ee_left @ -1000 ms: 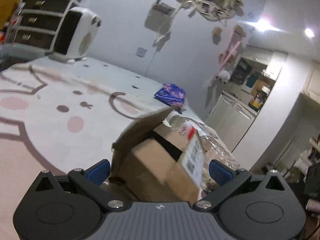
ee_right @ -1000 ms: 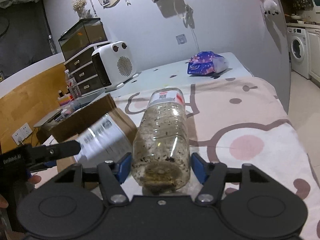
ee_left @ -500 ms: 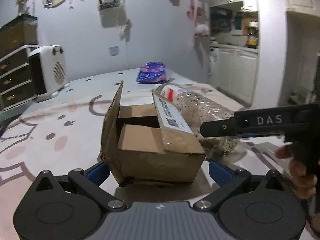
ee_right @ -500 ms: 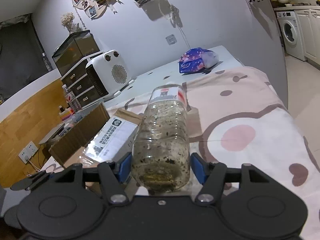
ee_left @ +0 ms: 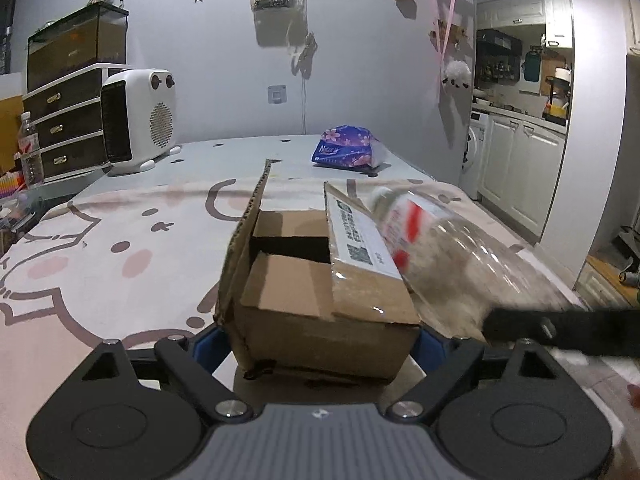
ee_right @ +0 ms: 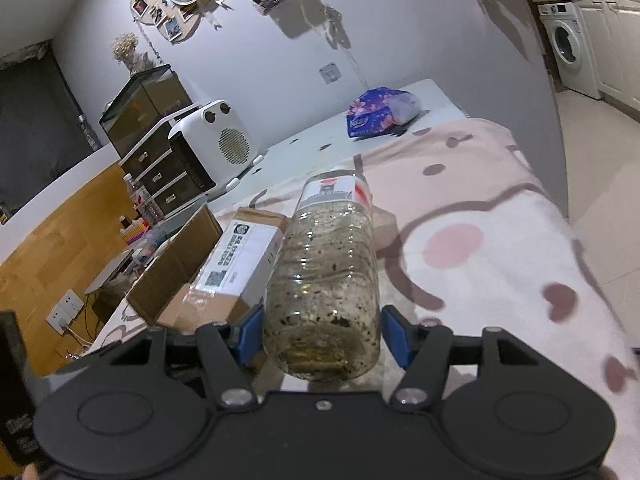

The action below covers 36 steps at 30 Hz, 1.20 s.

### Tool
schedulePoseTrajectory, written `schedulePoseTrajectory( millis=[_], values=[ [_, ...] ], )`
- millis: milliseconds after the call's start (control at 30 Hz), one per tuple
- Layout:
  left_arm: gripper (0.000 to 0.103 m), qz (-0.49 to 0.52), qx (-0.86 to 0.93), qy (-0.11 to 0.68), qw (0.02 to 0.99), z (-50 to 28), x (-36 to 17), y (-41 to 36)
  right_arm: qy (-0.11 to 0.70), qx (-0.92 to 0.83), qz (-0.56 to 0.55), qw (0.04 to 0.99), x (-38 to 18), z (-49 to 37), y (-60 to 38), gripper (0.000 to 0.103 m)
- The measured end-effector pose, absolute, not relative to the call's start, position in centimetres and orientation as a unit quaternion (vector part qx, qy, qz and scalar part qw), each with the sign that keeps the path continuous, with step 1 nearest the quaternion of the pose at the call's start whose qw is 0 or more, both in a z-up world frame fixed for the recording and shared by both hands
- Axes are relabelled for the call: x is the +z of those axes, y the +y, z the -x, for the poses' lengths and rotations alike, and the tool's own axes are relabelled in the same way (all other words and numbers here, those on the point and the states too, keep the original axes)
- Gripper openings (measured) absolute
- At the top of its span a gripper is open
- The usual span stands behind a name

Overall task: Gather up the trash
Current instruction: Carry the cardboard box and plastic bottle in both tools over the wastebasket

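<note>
While we gather the trash, our right tongs (ee_right: 322, 332) are clamped on the base of a clear ribbed plastic bottle (ee_right: 326, 280), dirty inside with dark specks, which points away from us over the bench (ee_right: 500, 264), covered by a pink cloth with a cartoon print. We judge it is held by the bottom so that the neck can go first into the opening of the brown cardboard box (ee_left: 320, 288), which stands just beside it on the cloth, flaps up. Our left tongs (ee_left: 308, 344) sit around the near end of this box; their blue pads have just been closing on it, and we cannot tell if they already press the sides. Probably this hand steadies the box as a container. The bottle has a white and red label near the neck, and the box carries a white shipping label with a square code; the print on both is too small to read. Further back lies a purple tissue pack (ee_left: 347, 152) with a brand word like "Nature".
</note>
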<state>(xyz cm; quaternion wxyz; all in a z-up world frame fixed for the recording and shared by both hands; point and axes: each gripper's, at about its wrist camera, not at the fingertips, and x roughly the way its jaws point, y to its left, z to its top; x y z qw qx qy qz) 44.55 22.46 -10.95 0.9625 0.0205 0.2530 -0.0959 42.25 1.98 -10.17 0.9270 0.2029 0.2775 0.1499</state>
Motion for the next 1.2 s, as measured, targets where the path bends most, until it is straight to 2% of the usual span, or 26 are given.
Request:
schedulePoseTrajectory(
  millis=[533,567,600,667,833,967,1200],
  values=[
    [0.089,-0.018,-0.108,0.258,0.96,-40.2,-10.8,19.3,0.298,0.157,-0.091,0.937,-9.0,-29.9,-3.1,0.065],
    [0.089,-0.016,-0.106,0.258,0.96,-40.0,-10.8,19.3,0.297,0.154,-0.089,0.938,-9.0,-29.8,-3.1,0.068],
    [0.089,-0.014,-0.104,0.259,0.96,-39.6,-10.9,19.2,0.293,0.152,-0.087,0.94,-9.0,-29.9,-3.1,0.076],
    [0.089,-0.009,-0.101,0.26,0.96,-39.0,-10.9,19.2,0.289,0.144,-0.088,0.942,-9.0,-30.3,-3.0,0.078],
    [0.089,0.012,-0.087,0.259,0.962,-37.1,-10.8,19.5,0.297,0.133,-0.079,0.942,-9.6,-31.9,-2.2,0.078],
    [0.089,0.009,-0.065,0.253,0.965,-35.2,-10.7,19.4,0.297,0.145,-0.089,0.939,-10.1,-32.5,-2.2,0.066],
    [0.089,-0.001,-0.036,0.251,0.967,-31.7,-10.7,18.7,0.286,0.149,-0.076,0.943,-10.3,-31.1,-3.2,0.064]
  ],
)
